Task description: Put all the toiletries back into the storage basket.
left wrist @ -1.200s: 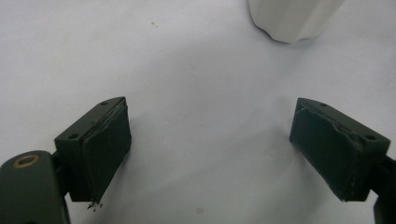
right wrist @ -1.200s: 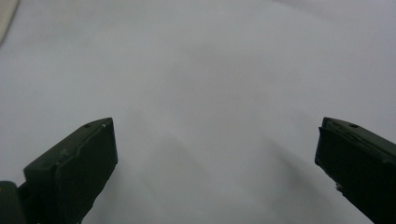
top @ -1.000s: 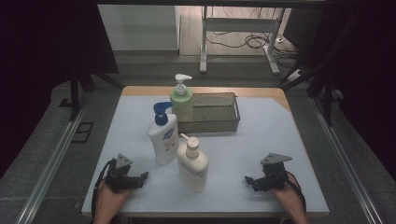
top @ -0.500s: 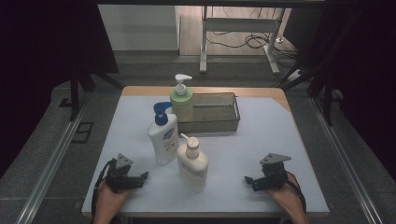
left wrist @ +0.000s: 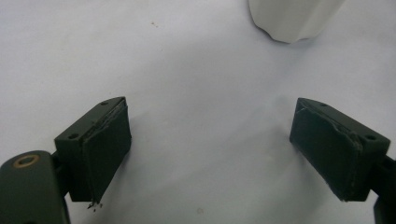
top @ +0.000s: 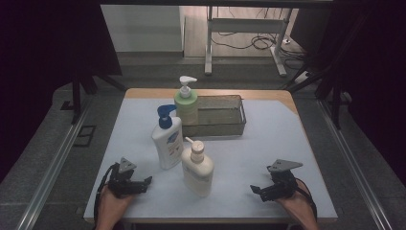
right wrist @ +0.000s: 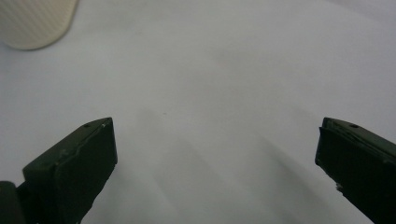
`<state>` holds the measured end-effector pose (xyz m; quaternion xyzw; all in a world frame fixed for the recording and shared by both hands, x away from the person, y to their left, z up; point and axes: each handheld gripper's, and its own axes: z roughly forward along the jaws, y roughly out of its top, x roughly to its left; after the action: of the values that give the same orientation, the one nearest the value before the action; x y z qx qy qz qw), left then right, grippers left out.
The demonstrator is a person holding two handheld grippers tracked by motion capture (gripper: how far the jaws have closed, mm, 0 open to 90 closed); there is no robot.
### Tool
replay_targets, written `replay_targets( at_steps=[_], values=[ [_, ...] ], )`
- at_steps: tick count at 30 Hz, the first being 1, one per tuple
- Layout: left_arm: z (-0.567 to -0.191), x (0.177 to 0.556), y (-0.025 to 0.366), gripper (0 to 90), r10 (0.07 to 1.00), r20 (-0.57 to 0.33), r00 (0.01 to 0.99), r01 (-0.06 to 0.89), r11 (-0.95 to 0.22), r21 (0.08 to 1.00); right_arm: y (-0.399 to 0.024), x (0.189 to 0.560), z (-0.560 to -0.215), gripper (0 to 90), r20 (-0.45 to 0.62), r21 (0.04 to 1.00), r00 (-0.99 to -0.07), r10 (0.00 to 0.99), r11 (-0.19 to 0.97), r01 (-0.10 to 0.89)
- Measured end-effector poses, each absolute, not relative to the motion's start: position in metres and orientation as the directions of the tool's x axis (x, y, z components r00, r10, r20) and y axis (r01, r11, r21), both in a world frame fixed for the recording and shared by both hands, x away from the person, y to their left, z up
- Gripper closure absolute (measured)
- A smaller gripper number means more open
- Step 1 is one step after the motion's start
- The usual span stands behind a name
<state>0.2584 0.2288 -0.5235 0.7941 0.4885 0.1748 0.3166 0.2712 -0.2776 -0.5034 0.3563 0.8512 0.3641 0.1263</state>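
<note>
Nearest you, your left gripper rests low on the white table top at the front left, held in your left hand, its jaws spread wide with nothing between them; in the left gripper view they stand well apart over bare white surface. Your right gripper sits at the front right in your right hand, jaws likewise released and wide, with plain table between them in the right gripper view.

Between the two grippers, a little farther in, stands the cream plastic pump bottle with a cream pump head, upright and apart from both grippers, nearer your left one. Its rounded base shows at the top of the left gripper view and at the upper left corner of the right gripper view.

Just behind it and to its left stands the white plastic pump bottle with a blue pump head, upright, close beside the cream one; whether they touch I cannot tell.

Farther back, the pale green pump bottle with a white pump head stands upright at the left end of the grey wire-mesh rectangular basket. Whether it stands inside the basket or just against it is unclear.
</note>
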Motion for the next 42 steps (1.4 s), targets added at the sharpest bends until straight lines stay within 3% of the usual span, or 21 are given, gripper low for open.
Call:
replay_targets(
  at_steps=[14,42],
  values=[
    [-0.523,0.258,0.229,12.3,0.887,-0.032,0.462,0.665,-0.322,0.674,-0.264,0.256,-0.49,0.0,0.071,0.745,-0.76,0.646,0.472,0.471],
    [-0.523,0.259,0.229,12.2,0.887,-0.032,0.462,0.665,-0.322,0.673,-0.197,0.256,-0.472,0.0,0.107,0.754,-0.841,0.53,0.508,0.416]
  ],
)
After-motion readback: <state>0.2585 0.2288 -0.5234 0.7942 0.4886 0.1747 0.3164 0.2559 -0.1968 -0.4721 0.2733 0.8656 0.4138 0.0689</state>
